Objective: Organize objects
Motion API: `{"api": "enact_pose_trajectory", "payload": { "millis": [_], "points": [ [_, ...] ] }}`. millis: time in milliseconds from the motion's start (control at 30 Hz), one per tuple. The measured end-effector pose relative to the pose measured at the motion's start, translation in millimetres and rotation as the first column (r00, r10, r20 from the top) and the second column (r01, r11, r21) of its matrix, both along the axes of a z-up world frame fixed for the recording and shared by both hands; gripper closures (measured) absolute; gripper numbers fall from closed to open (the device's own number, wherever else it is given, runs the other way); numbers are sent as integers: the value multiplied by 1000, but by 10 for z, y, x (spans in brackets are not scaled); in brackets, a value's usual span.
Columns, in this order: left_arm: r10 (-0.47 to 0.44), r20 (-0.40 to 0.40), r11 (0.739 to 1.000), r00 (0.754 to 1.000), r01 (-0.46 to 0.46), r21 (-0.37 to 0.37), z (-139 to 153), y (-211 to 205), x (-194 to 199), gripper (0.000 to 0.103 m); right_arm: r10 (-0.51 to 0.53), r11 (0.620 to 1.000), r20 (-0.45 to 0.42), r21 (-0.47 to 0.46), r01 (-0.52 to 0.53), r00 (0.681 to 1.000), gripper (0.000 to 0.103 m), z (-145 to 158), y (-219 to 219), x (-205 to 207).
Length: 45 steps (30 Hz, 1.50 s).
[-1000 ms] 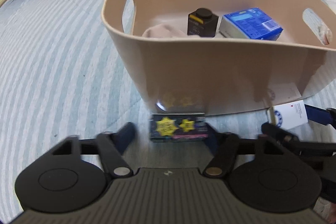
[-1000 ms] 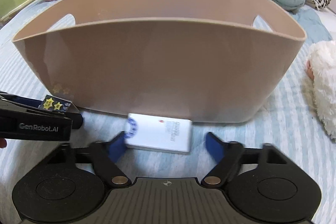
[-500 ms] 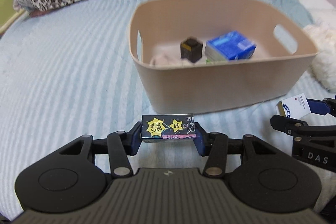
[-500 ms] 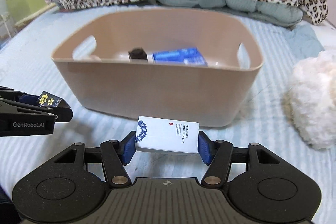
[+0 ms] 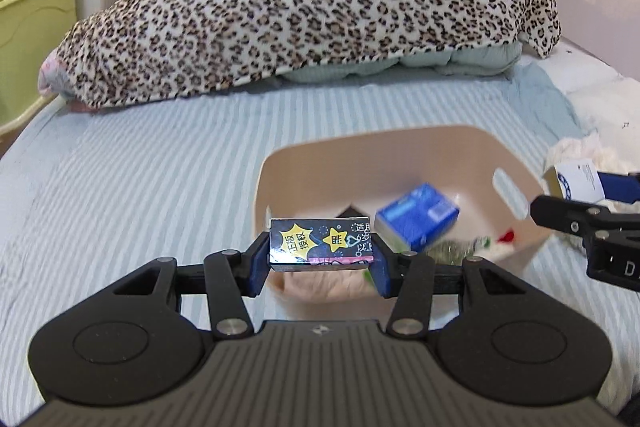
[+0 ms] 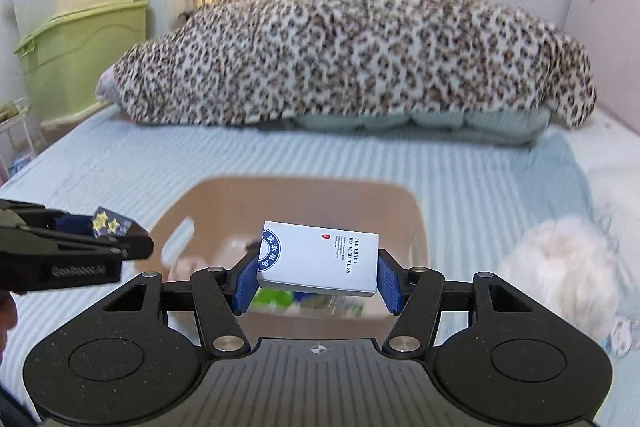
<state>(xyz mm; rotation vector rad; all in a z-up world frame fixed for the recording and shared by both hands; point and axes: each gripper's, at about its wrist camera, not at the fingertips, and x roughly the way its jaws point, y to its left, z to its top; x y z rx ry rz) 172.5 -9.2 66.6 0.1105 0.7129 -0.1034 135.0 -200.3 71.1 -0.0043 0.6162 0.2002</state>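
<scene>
My left gripper (image 5: 320, 259) is shut on a small dark box with yellow star labels (image 5: 320, 245) and holds it in the air over the near left rim of the beige plastic bin (image 5: 516, 171). My right gripper (image 6: 318, 277) is shut on a white box with a blue round logo (image 6: 320, 265) and holds it above the bin (image 6: 416, 211). The bin holds a blue box (image 5: 416, 217), a dark block partly hidden behind the star box, and some blurred small items. Each gripper shows in the other's view, the right one (image 5: 576, 191) and the left one (image 6: 100, 239).
The bin stands on a blue-striped bed sheet (image 5: 140, 187). A leopard-print blanket (image 5: 304, 7) lies heaped at the head of the bed. A white fluffy toy (image 6: 560, 275) lies right of the bin. Green and cream storage boxes (image 6: 80, 27) stand stacked at the left.
Both grippers closed on their boxes beside the bin and lifted them off the sheet. They now hold the boxes high above the bin, which looks smaller and lower in both views.
</scene>
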Motion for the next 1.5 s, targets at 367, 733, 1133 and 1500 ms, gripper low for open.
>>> {"api": "enact_pose_trajectory", "payload": {
  "millis": [367, 733, 1133, 1500],
  "points": [
    [24, -111, 996, 994, -14, 89, -451, -311, 695, 51, -41, 998, -53, -54, 38, 998, 46, -147, 16, 713],
    [55, -265, 997, 963, -38, 69, -874, -240, 831, 37, -82, 992, -211, -111, 59, 974, 35, -709, 58, 945],
    [42, -162, 999, 986, -39, 21, -213, -169, 226, 28, -61, 992, -135, -116, 45, 989, 7, -148, 37, 380],
    [50, -129, 999, 990, -51, -8, 40, -42, -489, 28, -41, 995, -134, -100, 28, 990, 5, 188, 41, -364]
  ]
}}
